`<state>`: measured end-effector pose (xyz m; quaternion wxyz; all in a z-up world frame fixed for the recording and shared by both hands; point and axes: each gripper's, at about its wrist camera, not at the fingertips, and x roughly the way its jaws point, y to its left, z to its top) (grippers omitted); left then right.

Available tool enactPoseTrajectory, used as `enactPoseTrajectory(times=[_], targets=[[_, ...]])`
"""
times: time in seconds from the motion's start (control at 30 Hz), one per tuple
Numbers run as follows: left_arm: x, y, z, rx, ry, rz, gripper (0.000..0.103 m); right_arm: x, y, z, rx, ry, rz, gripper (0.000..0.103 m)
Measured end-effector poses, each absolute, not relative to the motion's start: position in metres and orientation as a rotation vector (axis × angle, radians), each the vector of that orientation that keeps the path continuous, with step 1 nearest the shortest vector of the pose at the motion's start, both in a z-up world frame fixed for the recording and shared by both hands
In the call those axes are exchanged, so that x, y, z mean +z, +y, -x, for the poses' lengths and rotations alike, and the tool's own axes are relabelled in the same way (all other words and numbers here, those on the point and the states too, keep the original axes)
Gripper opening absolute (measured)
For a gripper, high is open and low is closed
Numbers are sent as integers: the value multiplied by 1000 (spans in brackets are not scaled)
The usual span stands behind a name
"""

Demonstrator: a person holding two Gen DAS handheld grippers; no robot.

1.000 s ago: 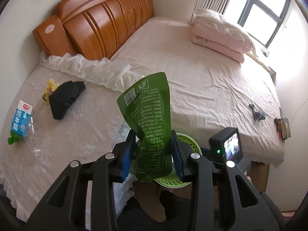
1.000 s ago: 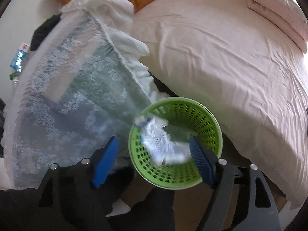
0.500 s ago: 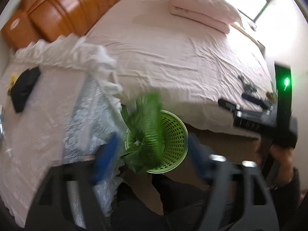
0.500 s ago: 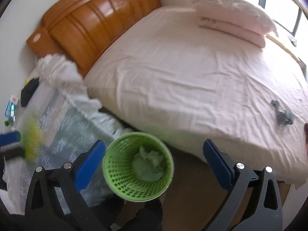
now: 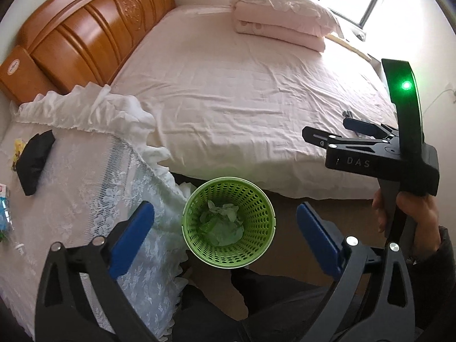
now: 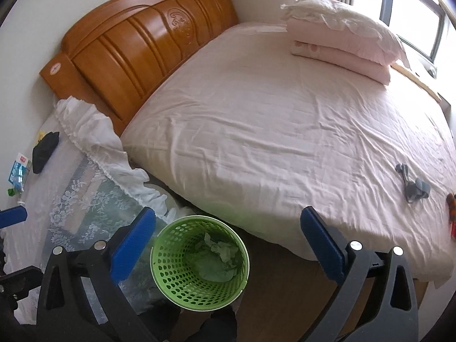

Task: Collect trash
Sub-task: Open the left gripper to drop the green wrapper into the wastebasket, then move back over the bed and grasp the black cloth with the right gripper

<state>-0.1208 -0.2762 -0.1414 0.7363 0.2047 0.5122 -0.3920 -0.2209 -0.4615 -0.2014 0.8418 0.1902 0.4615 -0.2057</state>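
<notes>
A green perforated bin (image 5: 228, 222) stands on the floor between the bed and a lace-covered side table; it also shows in the right wrist view (image 6: 199, 262). Crumpled paper and a green wrapper (image 5: 221, 226) lie inside it. My left gripper (image 5: 225, 239) is open and empty above the bin. My right gripper (image 6: 228, 245) is open and empty, also above the bin; its body shows in the left wrist view (image 5: 379, 154). On the lace table lie a blue milk carton (image 6: 18, 168), a black object (image 5: 34, 159) and a yellow wrapper (image 5: 17, 146).
The pink bed (image 5: 256, 91) has a wooden headboard (image 5: 85, 37) and folded pink bedding (image 5: 282, 25). Small grey items (image 6: 413, 183) lie on the bed's right side. The lace cloth (image 5: 94, 188) hangs beside the bin.
My left gripper opened and the green wrapper it held dropped into the bin. My right gripper pulled up and back from the bin after releasing crumpled paper.
</notes>
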Motion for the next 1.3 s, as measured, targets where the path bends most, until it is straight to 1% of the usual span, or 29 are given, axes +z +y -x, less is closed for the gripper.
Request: enactPoseTrajectory(times=[0.27,0.4,0.83,1.03,1.3], targets=[[-134,-255,102,-774,1110,-424,95,-189,-440,191,-374,966,-354,101],[-122,-227,86,-690,1070,-381,95,-178,-420,169,-317,954,-329,101],[-96,-63,17,-269,1010,-206,95,-151,-291,47,9,913,-205,101],[-95,-3,-4,-156,1017,-94,95,-153,-224,-17,145,934,-132,101],[-101,31,-14,-96,1030,-36,95,-179,-161,-95,216,997,-49,101]])
